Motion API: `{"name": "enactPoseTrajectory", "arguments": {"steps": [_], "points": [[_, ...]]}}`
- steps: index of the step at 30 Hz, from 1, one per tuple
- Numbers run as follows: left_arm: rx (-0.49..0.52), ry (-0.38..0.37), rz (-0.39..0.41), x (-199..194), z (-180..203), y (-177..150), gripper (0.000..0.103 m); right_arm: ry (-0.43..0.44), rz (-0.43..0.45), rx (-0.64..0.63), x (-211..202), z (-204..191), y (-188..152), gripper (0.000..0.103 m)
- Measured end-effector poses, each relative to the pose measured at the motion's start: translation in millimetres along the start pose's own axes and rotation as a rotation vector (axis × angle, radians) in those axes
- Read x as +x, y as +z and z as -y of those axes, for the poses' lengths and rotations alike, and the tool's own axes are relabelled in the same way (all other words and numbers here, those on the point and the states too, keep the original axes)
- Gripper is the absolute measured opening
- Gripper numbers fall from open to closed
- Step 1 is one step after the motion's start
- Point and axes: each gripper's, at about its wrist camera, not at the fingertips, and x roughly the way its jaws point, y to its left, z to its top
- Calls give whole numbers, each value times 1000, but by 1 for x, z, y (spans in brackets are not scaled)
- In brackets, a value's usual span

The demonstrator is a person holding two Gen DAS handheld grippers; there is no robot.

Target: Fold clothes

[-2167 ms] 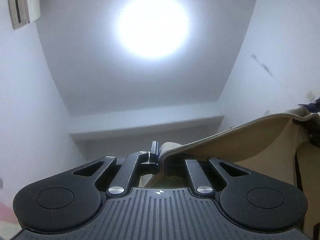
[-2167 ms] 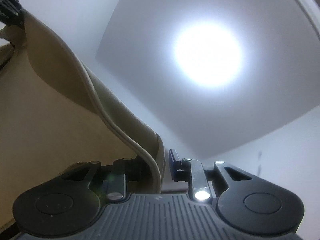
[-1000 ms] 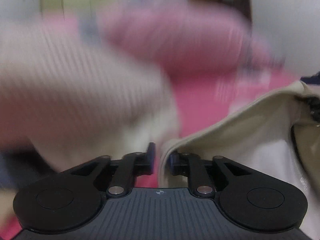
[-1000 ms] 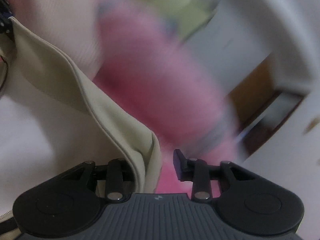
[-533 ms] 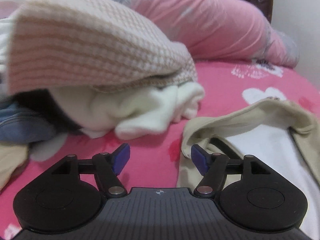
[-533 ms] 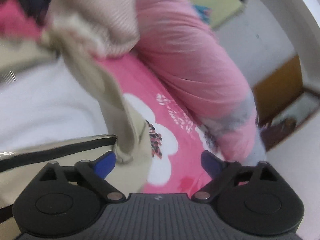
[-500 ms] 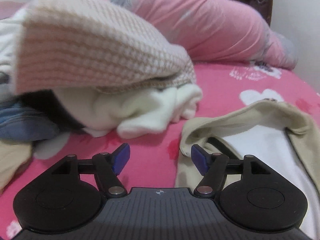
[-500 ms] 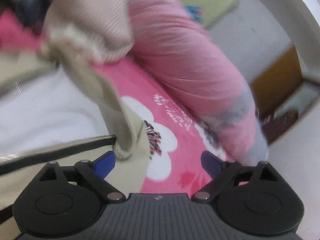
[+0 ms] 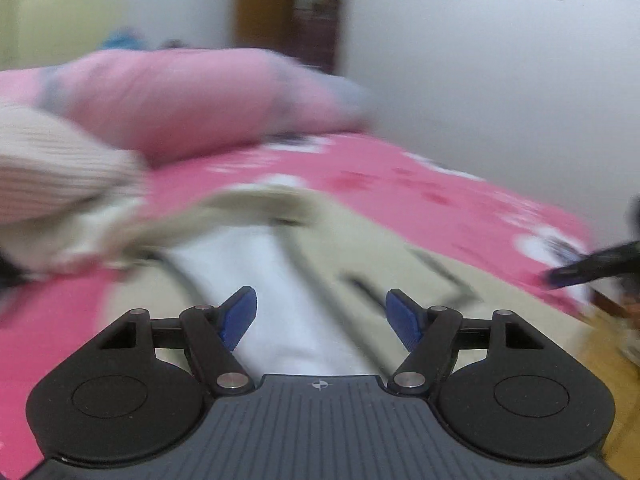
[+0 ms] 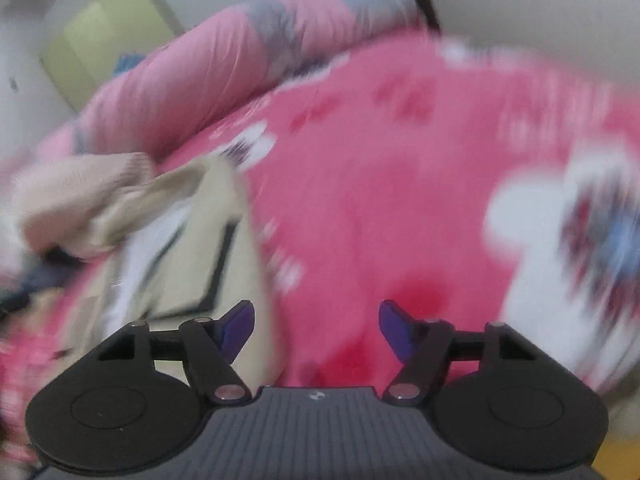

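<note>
Now left gripper (image 9: 321,312) opening, empty; right gripper (image 10: 316,330) closing, empty; jacket (image 9: 360,240) flat.

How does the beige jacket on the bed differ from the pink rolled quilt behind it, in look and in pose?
The beige jacket lies spread flat on the pink sheet; the pink rolled quilt is a thick bundle at the far edge. The jacket shows dark trim lines and a white lining; the quilt has grey patches. Neither is held: both lie on the bed.
</note>
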Motion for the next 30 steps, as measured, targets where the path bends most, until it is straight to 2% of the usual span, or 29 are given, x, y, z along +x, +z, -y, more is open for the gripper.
{"name": "enactPoseTrajectory", "arguments": {"steps": [3,5,6,10,13,16,20,24,26,27,28,30], "points": [[119,-137,-49,15,51,-18,72,69,-19,26,6,-2,-27,65],[181,-185,-91,29,80,-29,72,95,1,11,3,-10,-30,48],[205,-197,-99,34,92,-34,72,134,3,21,2,-13,-30,28],[292,-225,-111,54,134,-48,72,188,37,2,-7,-27,-30,22],[338,-233,-108,65,156,-49,73,272,37,72,-7,-29,-29,15],[360,-211,-88,71,167,-44,73,409,54,97,-9,-38,-27,15],[322,-135,-40,75,163,-37,70,514,45,68,-6,-60,-25,14],[211,-103,-38,80,141,-33,22,542,46,56,-6,-65,-22,16],[137,-97,-36,81,126,-30,11,527,76,55,-17,-60,-21,18],[102,-97,-30,80,118,-29,9,504,91,60,-24,-54,-21,28],[69,-96,-23,79,110,-28,9,472,104,67,-32,-47,-22,45],[36,-83,7,76,101,-24,6,356,111,63,-47,-31,-28,54]]}}
